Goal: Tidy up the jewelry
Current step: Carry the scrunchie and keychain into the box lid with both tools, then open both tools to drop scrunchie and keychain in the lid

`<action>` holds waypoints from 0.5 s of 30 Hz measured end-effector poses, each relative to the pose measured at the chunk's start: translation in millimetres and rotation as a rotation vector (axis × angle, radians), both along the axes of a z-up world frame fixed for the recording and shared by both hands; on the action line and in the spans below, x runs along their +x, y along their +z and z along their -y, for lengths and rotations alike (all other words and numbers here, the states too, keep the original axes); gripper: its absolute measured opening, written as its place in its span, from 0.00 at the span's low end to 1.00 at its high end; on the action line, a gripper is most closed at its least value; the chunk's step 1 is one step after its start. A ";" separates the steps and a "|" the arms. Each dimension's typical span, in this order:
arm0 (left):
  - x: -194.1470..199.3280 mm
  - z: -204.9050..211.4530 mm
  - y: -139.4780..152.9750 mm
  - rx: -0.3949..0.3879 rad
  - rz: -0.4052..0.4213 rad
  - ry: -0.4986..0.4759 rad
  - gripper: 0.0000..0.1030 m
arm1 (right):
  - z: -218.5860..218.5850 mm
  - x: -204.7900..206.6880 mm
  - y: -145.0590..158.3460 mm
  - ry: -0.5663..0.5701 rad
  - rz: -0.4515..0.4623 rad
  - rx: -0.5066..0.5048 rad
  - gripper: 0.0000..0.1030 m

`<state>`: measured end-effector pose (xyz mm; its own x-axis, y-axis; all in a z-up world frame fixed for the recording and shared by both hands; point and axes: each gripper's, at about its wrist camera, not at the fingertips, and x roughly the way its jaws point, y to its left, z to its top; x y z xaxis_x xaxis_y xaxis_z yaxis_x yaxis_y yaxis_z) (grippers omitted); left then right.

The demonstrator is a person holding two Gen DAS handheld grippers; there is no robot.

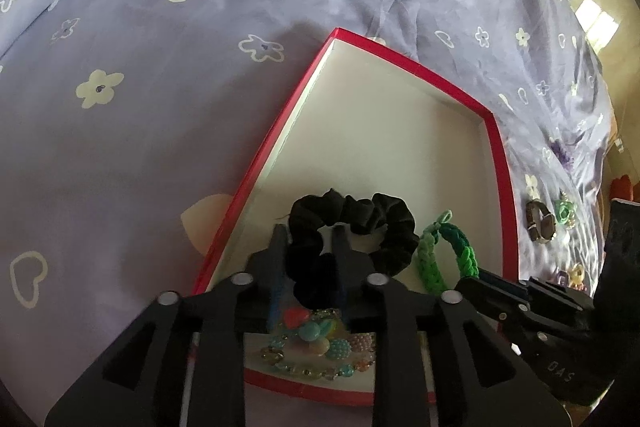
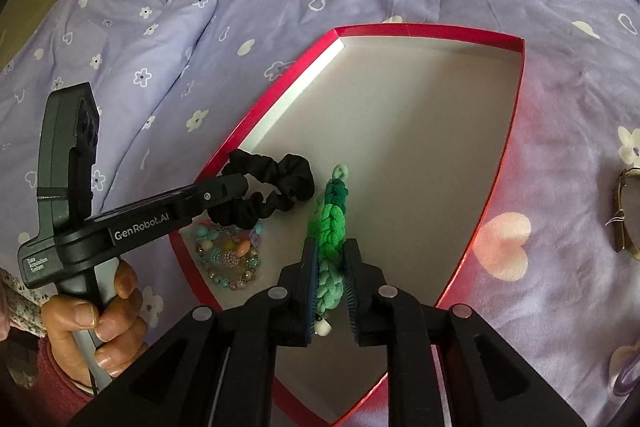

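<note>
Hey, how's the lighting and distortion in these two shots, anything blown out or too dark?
Left wrist: fisheye bends the red box, the window is blown out, the black scrunchie loses detail. Right wrist: even light, curved edges, pink cast beside the box on the sheet.

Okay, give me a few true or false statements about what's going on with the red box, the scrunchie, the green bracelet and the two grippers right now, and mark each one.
1. The black scrunchie lies inside the red box. True.
2. The right gripper has its fingers on either side of the green braided bracelet. True.
3. The beaded bracelets lie on the bedsheet outside the box. False: they sit in the box's near corner.
4. The left gripper is closing on the wristwatch. False: its fingers straddle the scrunchie; the watch lies on the purple bedsheet outside the box.
5. The box's far half holds no jewelry. True.
</note>
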<state>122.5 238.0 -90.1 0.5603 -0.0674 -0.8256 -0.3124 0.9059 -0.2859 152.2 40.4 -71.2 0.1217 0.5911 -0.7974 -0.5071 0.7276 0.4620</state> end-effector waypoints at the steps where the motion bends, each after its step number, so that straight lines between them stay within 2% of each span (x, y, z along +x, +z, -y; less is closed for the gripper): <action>1: -0.6 0.4 1.1 0.007 -0.001 0.002 0.33 | -0.5 0.7 0.4 -0.001 -0.001 0.003 0.18; 3: -1.8 1.6 3.2 0.016 0.001 0.002 0.35 | 0.3 1.1 1.1 -0.003 0.000 0.009 0.26; 6: -4.6 2.4 6.6 0.034 0.000 0.007 0.37 | 1.7 -1.0 3.2 -0.005 0.003 0.018 0.31; 9: -8.6 4.4 11.5 0.037 0.010 0.007 0.38 | 4.3 -3.7 7.2 -0.003 0.012 0.028 0.31; 12: -13.5 9.6 19.6 0.051 0.024 0.005 0.46 | 10.3 -7.5 14.5 -0.012 0.023 0.040 0.32; 15: -18.8 17.0 29.6 0.054 0.045 -0.007 0.47 | 20.4 -11.3 25.5 -0.027 0.041 0.062 0.40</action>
